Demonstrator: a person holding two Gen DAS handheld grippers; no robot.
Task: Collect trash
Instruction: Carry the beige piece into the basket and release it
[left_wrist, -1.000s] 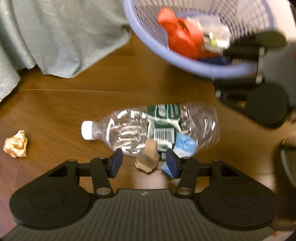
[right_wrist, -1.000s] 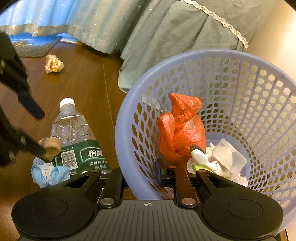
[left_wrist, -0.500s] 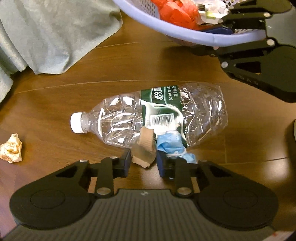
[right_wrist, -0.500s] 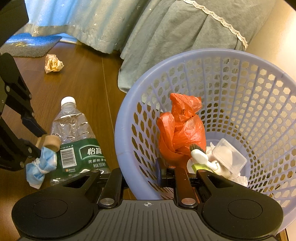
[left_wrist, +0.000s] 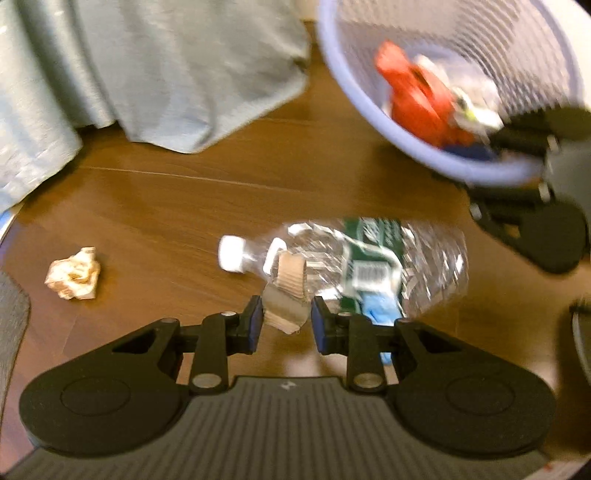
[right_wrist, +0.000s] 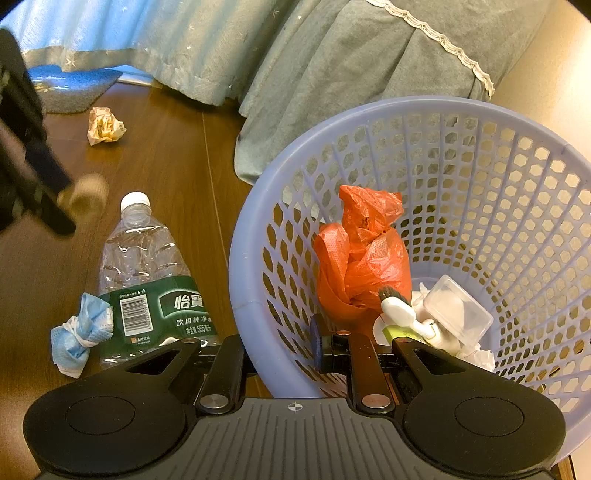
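Note:
My left gripper (left_wrist: 286, 323) is shut on a crushed brown paper cup (left_wrist: 287, 290) and holds it above the wooden floor; in the right wrist view the left gripper (right_wrist: 64, 206) and the cup (right_wrist: 85, 195) are blurred. A crumpled clear water bottle (right_wrist: 147, 280) with a green label lies on the floor, and a balled blue face mask (right_wrist: 79, 332) lies beside its base. My right gripper (right_wrist: 280, 352) is shut on the wall of the lilac mesh basket (right_wrist: 251, 236). The basket holds a red plastic bag (right_wrist: 364, 258), a small brush and a clear box.
A crumpled ball of paper (left_wrist: 74, 273) lies on the floor to the left, well apart from the bottle (left_wrist: 369, 266). Grey-green bed drapes (right_wrist: 332, 81) hang to the floor behind the basket (left_wrist: 354, 92). A blue mat (right_wrist: 70, 88) lies at the far left.
My left gripper closed on the brown cup and lifted it off the floor. The blue mask rose with it briefly, then dropped back beside the bottle. The right gripper and basket stayed put.

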